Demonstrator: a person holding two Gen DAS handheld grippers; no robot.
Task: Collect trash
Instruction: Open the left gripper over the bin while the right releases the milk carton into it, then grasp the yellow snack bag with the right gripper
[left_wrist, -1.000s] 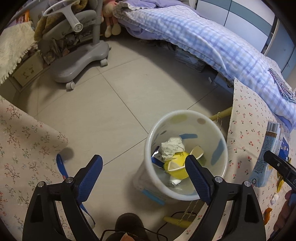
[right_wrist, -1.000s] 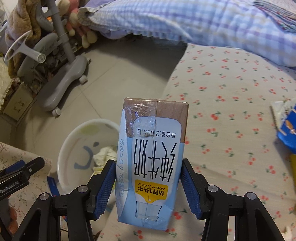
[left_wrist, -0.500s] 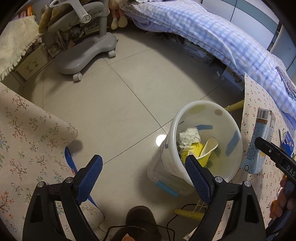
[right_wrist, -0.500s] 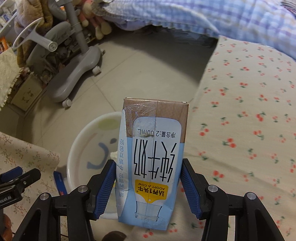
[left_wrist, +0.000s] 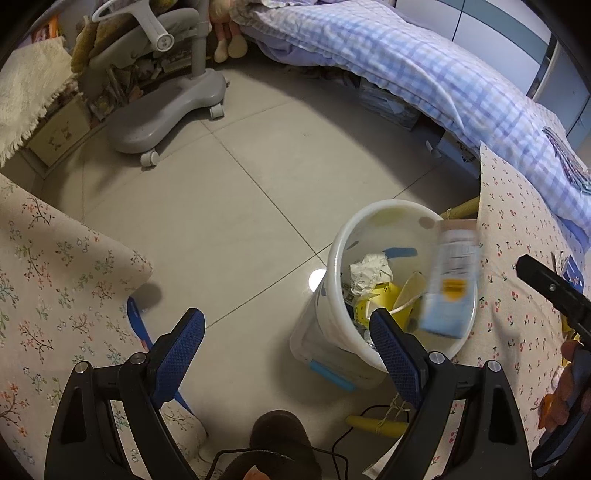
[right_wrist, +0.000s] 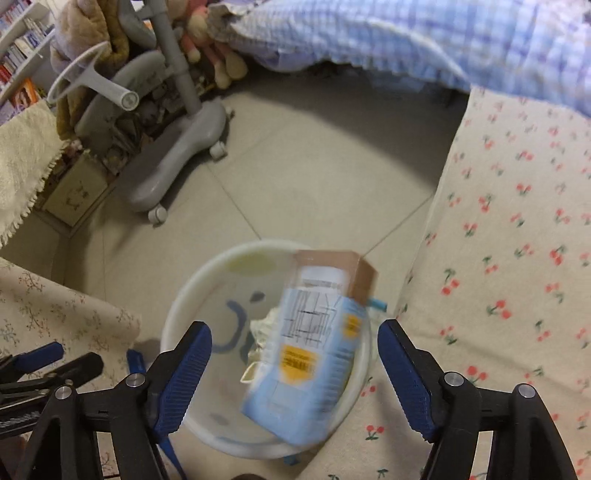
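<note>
A light-blue milk carton (right_wrist: 314, 347) is in mid-air, blurred, above the white bin (right_wrist: 177, 325), free of both fingers. In the left wrist view the carton (left_wrist: 452, 280) hangs over the bin's (left_wrist: 340, 258) right rim. The bin holds crumpled paper (left_wrist: 369, 273) and a yellow cup (left_wrist: 373, 306). My right gripper (right_wrist: 295, 373) is open and empty over the bin. My left gripper (left_wrist: 288, 350) is open and empty above the floor, left of the bin.
A cherry-print cloth covers the table (right_wrist: 517, 221) right of the bin. A flower-print cloth (left_wrist: 55, 277) lies at left. A grey chair base (left_wrist: 166, 110) and a bed with a checked blue quilt (left_wrist: 424, 74) stand beyond.
My right gripper moved left over the bin and opened, letting go of the milk carton, which now drops toward the bin. My left gripper shifted slightly left.
</note>
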